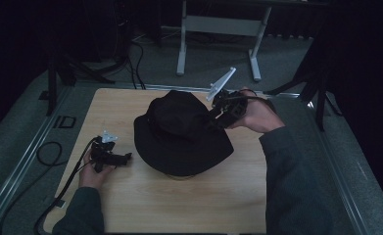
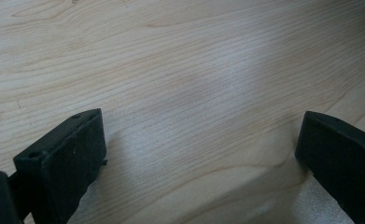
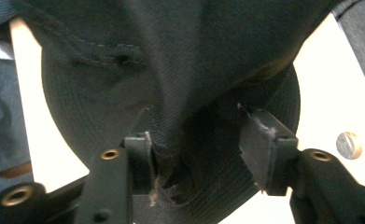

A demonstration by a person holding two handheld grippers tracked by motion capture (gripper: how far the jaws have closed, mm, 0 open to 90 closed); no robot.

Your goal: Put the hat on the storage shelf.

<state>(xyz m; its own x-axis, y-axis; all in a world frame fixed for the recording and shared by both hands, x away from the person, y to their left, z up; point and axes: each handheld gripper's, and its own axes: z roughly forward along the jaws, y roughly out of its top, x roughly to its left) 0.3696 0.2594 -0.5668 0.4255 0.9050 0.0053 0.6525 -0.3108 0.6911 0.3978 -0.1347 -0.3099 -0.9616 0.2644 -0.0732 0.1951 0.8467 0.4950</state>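
Note:
A black wide-brimmed hat (image 1: 181, 134) sits in the middle of the wooden table (image 1: 130, 200). My right gripper (image 1: 213, 120) is at the right side of its crown, held by a hand coming from the right. In the right gripper view the jaws stand apart around a raised fold of the hat's cloth (image 3: 171, 60). The fold lies against the left pad (image 3: 145, 158) and clear of the right pad (image 3: 259, 144), so the right gripper (image 3: 196, 135) is open. My left gripper (image 1: 125, 157) rests on the table left of the brim, open over bare wood (image 2: 201, 135).
A cable (image 1: 47, 152) trails from the left gripper off the table's left edge. Grey metal stand legs (image 1: 181, 49) rise beyond the far edge. A round metal screw head (image 3: 348, 144) is set in the tabletop beside the hat's brim.

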